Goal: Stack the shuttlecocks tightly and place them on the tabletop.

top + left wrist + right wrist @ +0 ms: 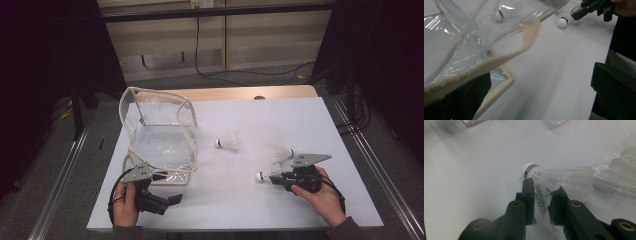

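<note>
Left gripper (pixel 167 176) clamps the clear bag's (pixel 160 135) strap; bag looks empty; right gripper (pixel 543 195) pinches a shuttlecock (pixel 549 182)

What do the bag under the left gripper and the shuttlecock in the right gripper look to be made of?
The bag: clear, glossy soft plastic, likely vinyl, since it creases and glints; its trim looks like cream woven webbing with a knobbly texture. The shuttlecock: white skirt with ribbed vanes, either feather or moulded plastic, I cannot tell which; its rounded white cap with a blue band looks smooth, maybe cork or foam.
</note>
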### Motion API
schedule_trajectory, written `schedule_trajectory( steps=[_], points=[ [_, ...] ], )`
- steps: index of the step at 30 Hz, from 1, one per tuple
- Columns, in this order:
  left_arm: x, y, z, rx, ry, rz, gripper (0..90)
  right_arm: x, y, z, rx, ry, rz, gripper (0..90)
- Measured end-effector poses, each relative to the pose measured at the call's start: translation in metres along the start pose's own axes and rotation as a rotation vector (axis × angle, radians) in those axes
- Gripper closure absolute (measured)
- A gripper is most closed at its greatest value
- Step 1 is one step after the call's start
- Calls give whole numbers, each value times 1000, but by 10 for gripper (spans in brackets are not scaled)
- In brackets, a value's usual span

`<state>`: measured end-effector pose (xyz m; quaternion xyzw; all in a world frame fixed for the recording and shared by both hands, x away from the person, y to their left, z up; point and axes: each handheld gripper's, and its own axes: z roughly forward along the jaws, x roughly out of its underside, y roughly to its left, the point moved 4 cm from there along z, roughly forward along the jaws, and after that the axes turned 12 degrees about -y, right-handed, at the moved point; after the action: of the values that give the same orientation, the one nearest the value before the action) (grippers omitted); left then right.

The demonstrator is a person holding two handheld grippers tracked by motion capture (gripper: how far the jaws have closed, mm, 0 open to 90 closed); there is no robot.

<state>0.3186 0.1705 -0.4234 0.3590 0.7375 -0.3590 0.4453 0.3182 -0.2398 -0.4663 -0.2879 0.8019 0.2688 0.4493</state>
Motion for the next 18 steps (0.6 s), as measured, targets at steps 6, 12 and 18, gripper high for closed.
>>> schedule_trajectory(
  steps=[6,12,18],
  points=[
    [0,0,0,0,0,0,31,-3,3,0,-30,-8,-3,884],
    [0,0,0,1,1,1,30,-12,6,1,-46,-29,4,893],
    [0,0,-1,1,0,3,32,-20,5,3,-48,-47,13,893]
  ],
)
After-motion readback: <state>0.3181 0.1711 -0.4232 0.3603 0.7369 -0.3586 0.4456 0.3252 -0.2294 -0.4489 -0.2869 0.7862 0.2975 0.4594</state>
